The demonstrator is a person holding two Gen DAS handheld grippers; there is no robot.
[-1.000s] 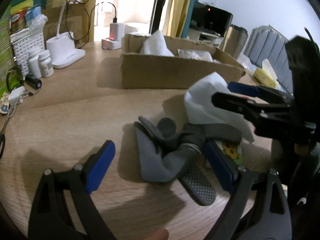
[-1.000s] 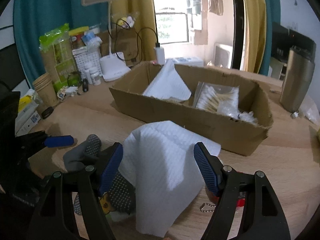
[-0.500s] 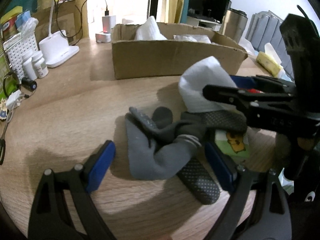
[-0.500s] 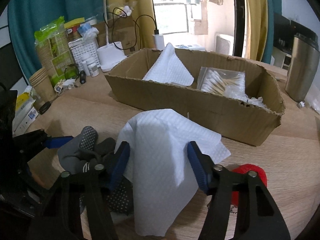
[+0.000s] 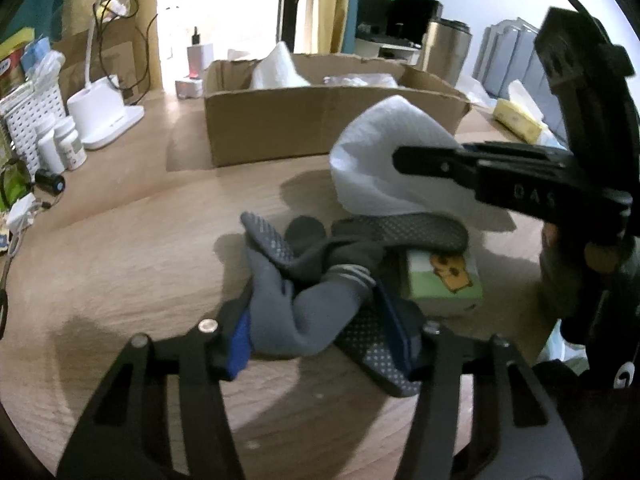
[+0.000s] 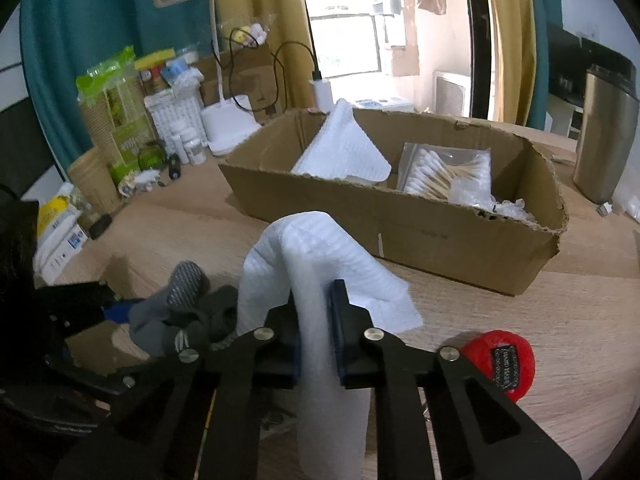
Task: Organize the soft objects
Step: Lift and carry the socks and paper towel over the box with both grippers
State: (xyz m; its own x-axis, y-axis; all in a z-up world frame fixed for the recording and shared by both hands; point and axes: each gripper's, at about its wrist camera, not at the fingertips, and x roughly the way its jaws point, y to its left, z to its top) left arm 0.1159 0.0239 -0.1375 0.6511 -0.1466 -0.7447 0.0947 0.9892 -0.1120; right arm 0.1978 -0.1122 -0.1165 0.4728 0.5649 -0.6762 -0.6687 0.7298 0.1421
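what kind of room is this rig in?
Likely a lived-in home room, not a lab: wooden table crowded with a desk lamp and pill bottles, yellow curtains at a window, cardboard box as bin.

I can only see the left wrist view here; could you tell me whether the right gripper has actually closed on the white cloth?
Observer: Yes, the right gripper has its jaws pinched shut on a fold of the white cloth.
Operator: Thank you. What sits inside the cardboard box? I only see its front wall and something white.
Observer: The cardboard box holds another folded white cloth at its left end and a clear bag of cotton swabs to the right of it.
Operator: Is anything lying to the right of the right gripper?
Observer: A red knitted item with a dark label rests on the table.
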